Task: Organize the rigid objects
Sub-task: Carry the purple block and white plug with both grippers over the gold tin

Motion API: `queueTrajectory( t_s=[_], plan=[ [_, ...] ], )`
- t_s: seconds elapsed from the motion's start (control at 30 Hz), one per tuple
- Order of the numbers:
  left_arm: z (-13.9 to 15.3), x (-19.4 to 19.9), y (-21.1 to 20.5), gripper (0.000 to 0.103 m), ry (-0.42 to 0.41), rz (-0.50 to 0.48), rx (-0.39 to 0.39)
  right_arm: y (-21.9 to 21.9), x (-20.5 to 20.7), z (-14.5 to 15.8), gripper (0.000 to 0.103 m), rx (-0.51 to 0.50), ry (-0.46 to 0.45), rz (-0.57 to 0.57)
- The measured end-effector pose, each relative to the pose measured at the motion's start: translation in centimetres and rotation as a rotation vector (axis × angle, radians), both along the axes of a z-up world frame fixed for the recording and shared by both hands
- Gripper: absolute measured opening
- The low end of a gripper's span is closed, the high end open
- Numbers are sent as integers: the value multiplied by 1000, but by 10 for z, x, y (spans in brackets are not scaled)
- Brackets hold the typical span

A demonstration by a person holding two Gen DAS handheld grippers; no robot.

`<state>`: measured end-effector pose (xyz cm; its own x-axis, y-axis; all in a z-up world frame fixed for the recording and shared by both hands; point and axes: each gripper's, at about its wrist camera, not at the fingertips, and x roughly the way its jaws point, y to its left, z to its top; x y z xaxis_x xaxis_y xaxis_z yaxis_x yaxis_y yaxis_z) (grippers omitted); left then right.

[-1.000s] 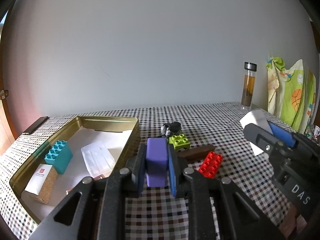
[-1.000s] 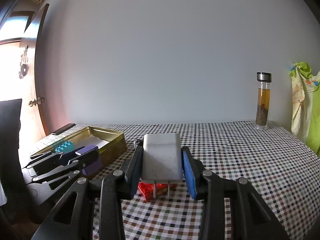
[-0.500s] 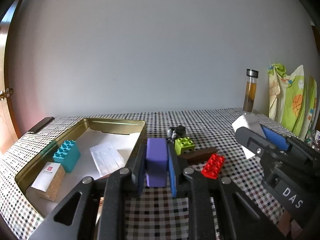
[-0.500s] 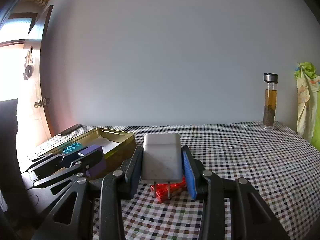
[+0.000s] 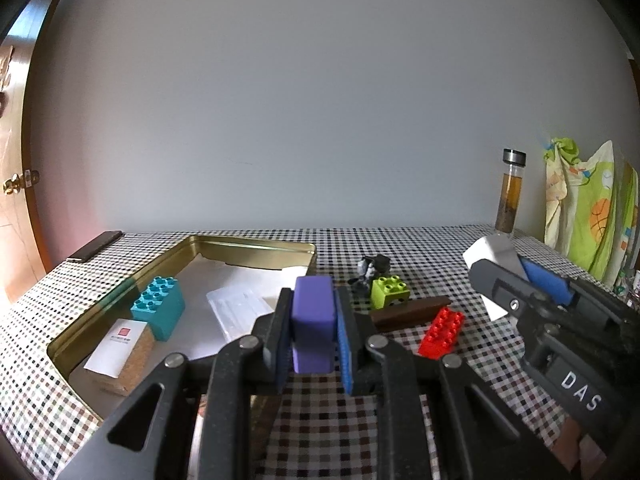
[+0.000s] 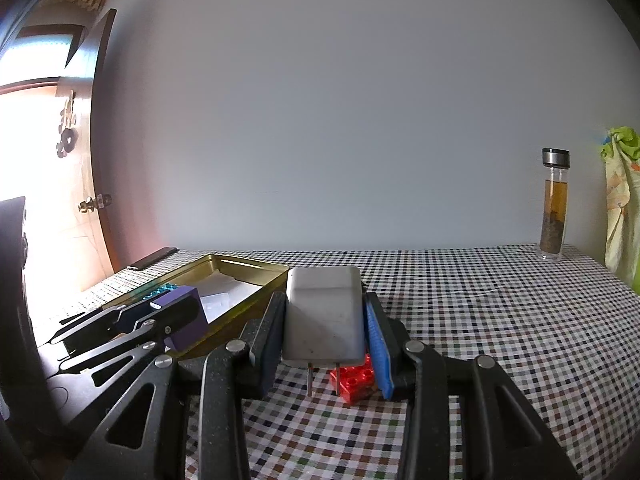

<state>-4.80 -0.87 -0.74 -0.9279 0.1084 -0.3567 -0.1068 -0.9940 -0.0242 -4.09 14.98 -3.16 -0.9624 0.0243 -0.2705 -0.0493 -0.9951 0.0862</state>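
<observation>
Your left hand-held gripper [image 5: 313, 334] is clenched on a purple block [image 5: 312, 322], held above the checkered surface [image 5: 400, 240] just beside the gold tin [image 5: 256, 245]. Your right hand-held gripper [image 6: 325, 330] grasps a white plug adapter [image 6: 323, 312], prongs down, over a red brick [image 6: 356, 380]. In the tin lie a teal brick [image 5: 158, 307] and a cork block [image 5: 128, 354]. A green brick [image 5: 389, 290] and a brown bar [image 5: 410, 312] lie on the surface.

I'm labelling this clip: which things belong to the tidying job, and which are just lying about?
Job: gold metal tin, purple block in left gripper, white plug charger in right gripper, red brick, green brick.
Lying about: glass tea bottle, dark phone.
</observation>
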Motion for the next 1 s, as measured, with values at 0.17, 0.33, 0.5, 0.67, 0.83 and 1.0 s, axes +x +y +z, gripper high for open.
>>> queueTrajectory(
  t_s=[0.17,0.33,0.5,0.67,0.83,1.0],
  plan=[
    [1,4,-5,18,14,9,-5,-7,-3,-1,41,6,-2,17],
    [2,6,-8,18,24,19,-8,-10,-6,-1,41,3,-5,28],
    [1,7,-17,18,24,32,-4,-15,-8,-1,41,2,-6,39],
    [1,7,-23,18,21,45,-1,-21,-9,0,41,3,-6,51],
    [1,9,-29,18,23,55,2,-25,-7,0,41,10,-8,62],
    [1,11,-36,18,26,64,8,-30,-8,1,41,12,-9,70]
  ],
)
